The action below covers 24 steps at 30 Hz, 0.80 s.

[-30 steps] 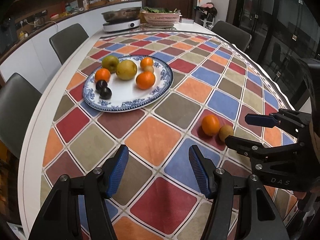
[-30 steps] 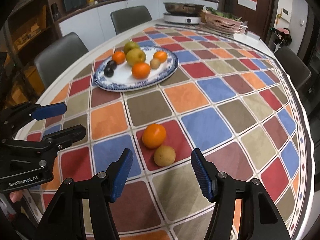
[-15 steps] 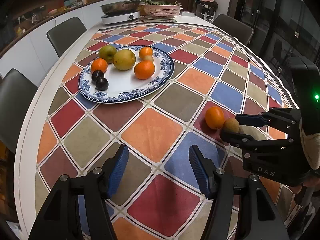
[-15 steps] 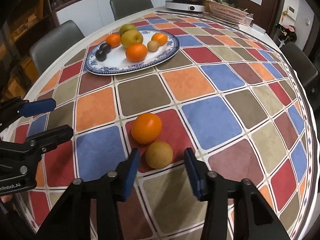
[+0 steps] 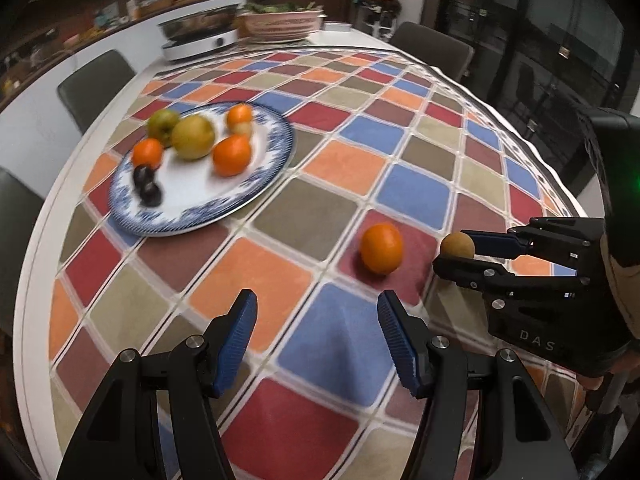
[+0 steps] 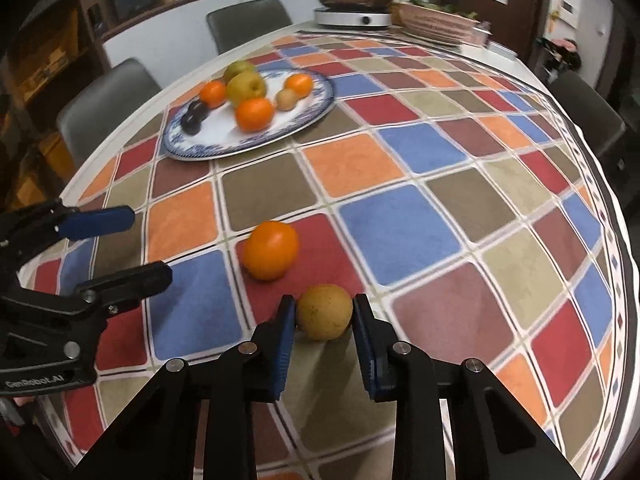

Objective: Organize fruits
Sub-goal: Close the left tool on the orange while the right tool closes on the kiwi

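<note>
A small round tan-brown fruit with a matte, faintly speckled skin [image 6: 325, 312] sits on a dark red square of the checked tablecloth [image 6: 400, 216], near the table's front edge. It is nearly a ball, so no long axis or pointing direction can be read. The right gripper [image 6: 324, 320] has just been closing its jaws and now pinches this fruit, one ribbed blue pad [image 6: 285, 334] against each side; the left wrist view shows the same fruit [image 5: 457, 245] clamped at the tips.

Just beside it, apart from the pads, a smooth glossy orange [image 6: 271, 250] rests on the same red square. The cloth looks soft and woven, with diamond squares of red, blue, orange and olive divided by pale bands.

The left gripper [image 5: 316, 318] hangs over the cloth short of the orange, its jaws spread with nothing between them.

Well beyond, a large round white ceramic plate with a blue patterned rim [image 6: 320, 114] holds three oranges, two yellow-green apple-like fruits, one small brown fruit and two dark plums, all clustered on its far half. Grey chairs [image 6: 248, 20] stand around the table, and a metal pan on a white cooker [image 6: 352, 6] sits at the far end beside a pink basket [image 6: 440, 24].
</note>
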Each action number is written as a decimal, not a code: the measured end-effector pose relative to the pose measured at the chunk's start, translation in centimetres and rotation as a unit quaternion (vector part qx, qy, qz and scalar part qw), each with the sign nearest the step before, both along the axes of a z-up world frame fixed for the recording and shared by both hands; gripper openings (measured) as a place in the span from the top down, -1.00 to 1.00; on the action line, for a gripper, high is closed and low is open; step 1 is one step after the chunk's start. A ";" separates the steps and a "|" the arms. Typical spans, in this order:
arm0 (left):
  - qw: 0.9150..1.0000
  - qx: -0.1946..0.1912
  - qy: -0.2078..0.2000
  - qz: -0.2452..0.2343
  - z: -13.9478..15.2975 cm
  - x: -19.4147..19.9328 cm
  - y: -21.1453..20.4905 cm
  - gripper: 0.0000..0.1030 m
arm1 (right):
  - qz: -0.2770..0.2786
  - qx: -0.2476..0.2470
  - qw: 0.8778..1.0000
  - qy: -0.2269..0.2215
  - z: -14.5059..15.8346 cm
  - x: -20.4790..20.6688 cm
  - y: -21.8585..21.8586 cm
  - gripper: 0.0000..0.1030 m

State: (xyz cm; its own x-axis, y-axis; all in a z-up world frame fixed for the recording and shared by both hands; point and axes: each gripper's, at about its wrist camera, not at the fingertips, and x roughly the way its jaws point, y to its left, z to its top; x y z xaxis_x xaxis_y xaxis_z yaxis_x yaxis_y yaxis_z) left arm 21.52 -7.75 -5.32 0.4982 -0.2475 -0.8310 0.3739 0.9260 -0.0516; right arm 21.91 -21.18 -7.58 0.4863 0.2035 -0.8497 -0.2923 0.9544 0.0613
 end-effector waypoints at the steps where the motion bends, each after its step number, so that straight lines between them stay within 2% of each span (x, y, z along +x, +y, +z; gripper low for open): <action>1: 1.000 0.000 0.000 -0.005 0.0 0.2 -0.4 -0.20 | -0.009 0.004 1.000 -0.001 0.1 -0.1 -0.5 0.43; 10: 0.999 -0.007 0.017 -0.038 -1.1 2.1 -4.0 -0.15 | -0.053 0.022 0.998 -0.005 0.5 -0.5 -3.6 0.42; 21: 0.999 0.002 0.029 -0.046 -2.5 3.7 -6.5 0.39 | -0.074 0.037 0.997 -0.004 0.5 -1.0 -5.2 0.42; 24: 0.998 0.000 0.030 -0.047 -2.5 3.8 -6.6 0.39 | -0.077 0.038 0.996 -0.004 0.5 -1.0 -5.3 0.42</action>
